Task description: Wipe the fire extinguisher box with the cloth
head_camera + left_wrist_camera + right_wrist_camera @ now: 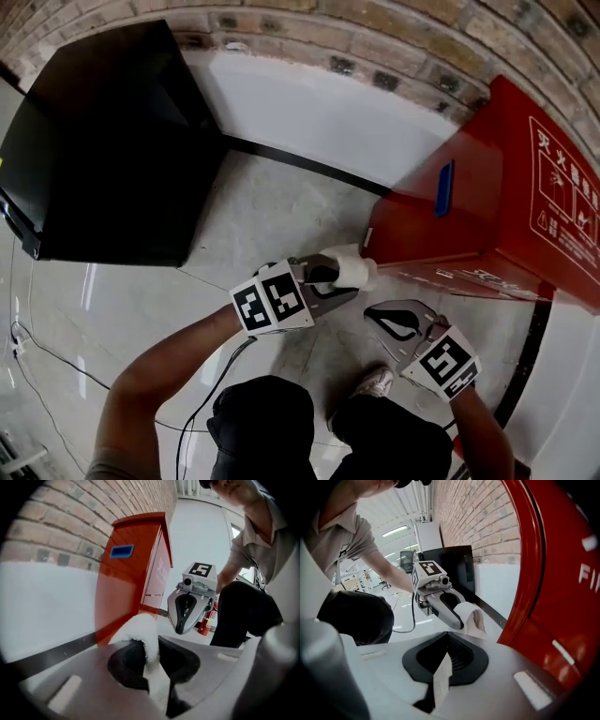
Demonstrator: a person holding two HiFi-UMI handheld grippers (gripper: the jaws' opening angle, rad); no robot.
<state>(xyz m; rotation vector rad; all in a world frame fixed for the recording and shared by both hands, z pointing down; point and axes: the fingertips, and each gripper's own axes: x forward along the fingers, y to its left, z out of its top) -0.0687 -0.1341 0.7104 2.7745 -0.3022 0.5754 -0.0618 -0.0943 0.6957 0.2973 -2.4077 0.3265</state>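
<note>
The red fire extinguisher box (487,197) stands against the brick wall at the right. My left gripper (339,276) is shut on a white cloth (353,270), which sits at the box's lower left corner, by its side face. In the left gripper view the cloth (142,634) bulges out between the jaws, with the red box (133,583) just beyond. My right gripper (377,316) hangs shut and holds nothing, just below the box's front. The right gripper view shows the left gripper (439,599), the cloth (471,620) and the box (555,597).
A black cabinet (103,150) stands on the left against the wall. A blue label (444,187) is on the box's side. A small red extinguisher (206,622) stands on the floor behind. A cable (211,394) trails over the tiled floor. The person's shoe (373,382) is below the grippers.
</note>
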